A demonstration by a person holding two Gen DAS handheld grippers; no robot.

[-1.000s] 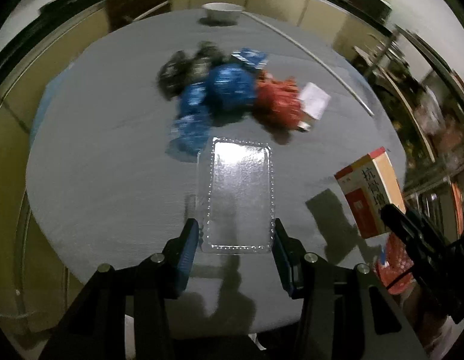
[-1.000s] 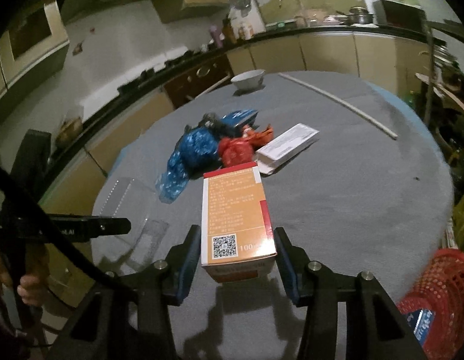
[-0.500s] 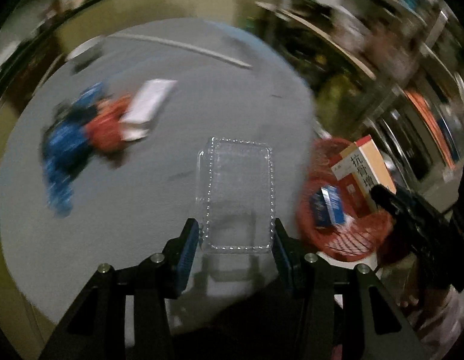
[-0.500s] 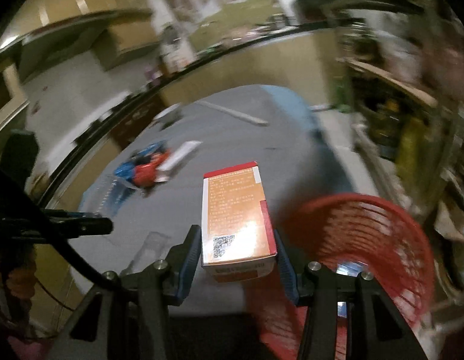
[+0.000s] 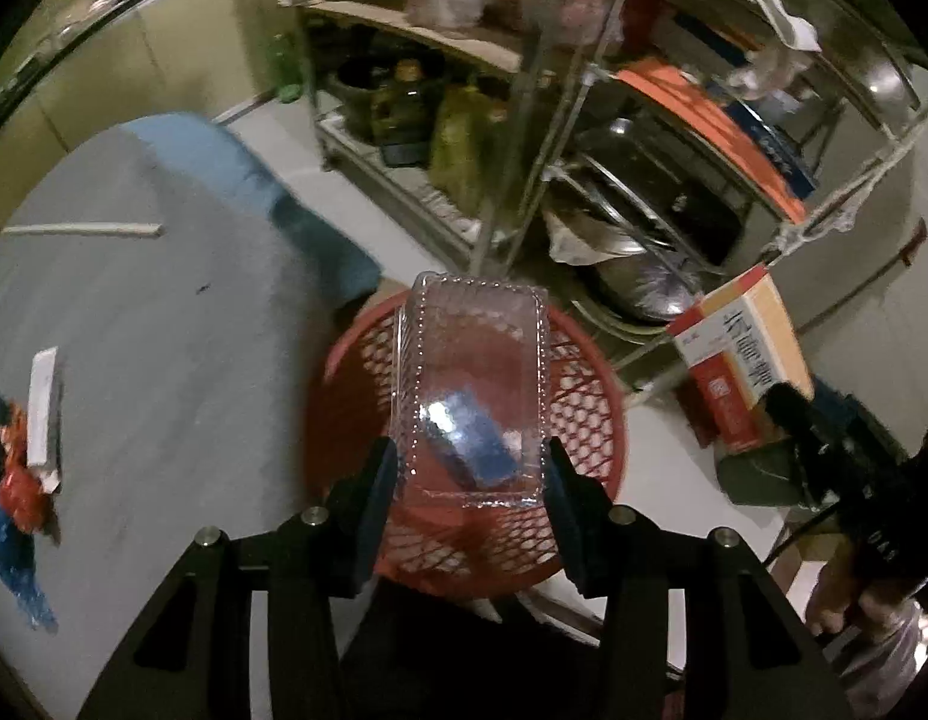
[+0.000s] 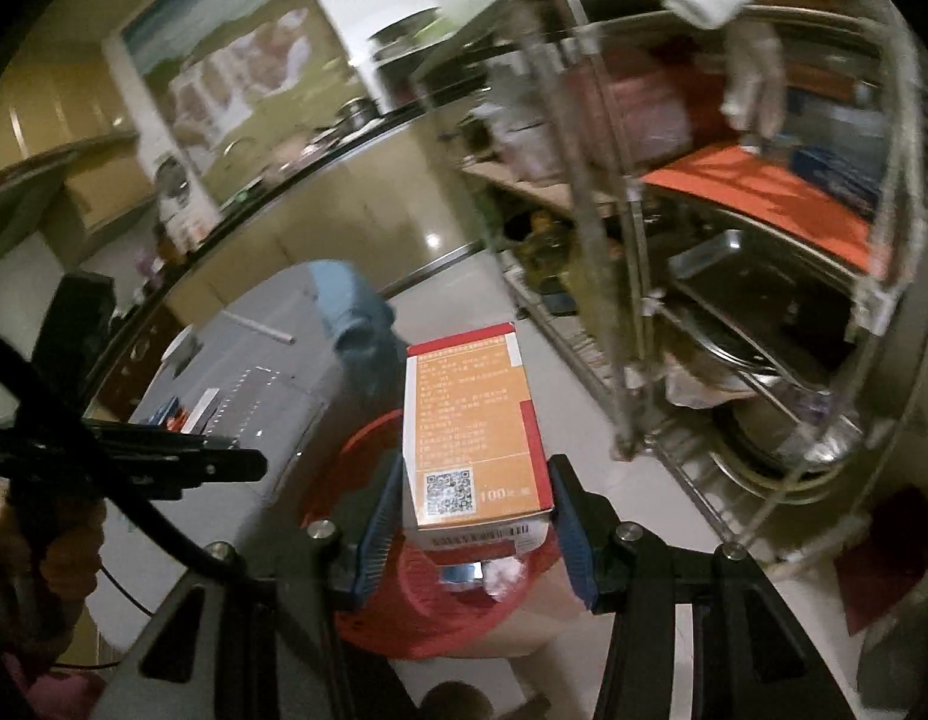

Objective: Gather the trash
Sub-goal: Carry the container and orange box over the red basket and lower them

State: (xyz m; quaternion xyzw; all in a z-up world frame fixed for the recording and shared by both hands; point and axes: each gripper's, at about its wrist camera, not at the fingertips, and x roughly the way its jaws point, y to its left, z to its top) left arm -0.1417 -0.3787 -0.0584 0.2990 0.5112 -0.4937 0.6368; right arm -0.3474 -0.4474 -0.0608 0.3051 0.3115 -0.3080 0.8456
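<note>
My left gripper (image 5: 470, 471) is shut on a clear plastic clamshell tray (image 5: 471, 384), held directly over the red mesh basket (image 5: 590, 414) on the floor. A blue packet (image 5: 482, 441) lies in that basket, seen through the tray. My right gripper (image 6: 475, 510) is shut on an orange and white medicine box (image 6: 470, 420), also above the red basket (image 6: 344, 468). In the left wrist view that same box (image 5: 743, 348) hangs to the right of the basket. Blue and red wrappers (image 5: 11, 480) and a white box (image 5: 44, 402) lie on the grey table (image 5: 140, 330).
A metal wire rack (image 5: 584, 138) with pans, bottles and an orange board stands just behind the basket. A white stick (image 5: 80, 230) lies on the table's far side. A blue cloth (image 5: 236, 180) hangs over the table edge. Pale floor surrounds the basket.
Both grippers have swung off the table, carrying the clear tray and the medicine box, until they hang over the red basket. Grips are unchanged.
</note>
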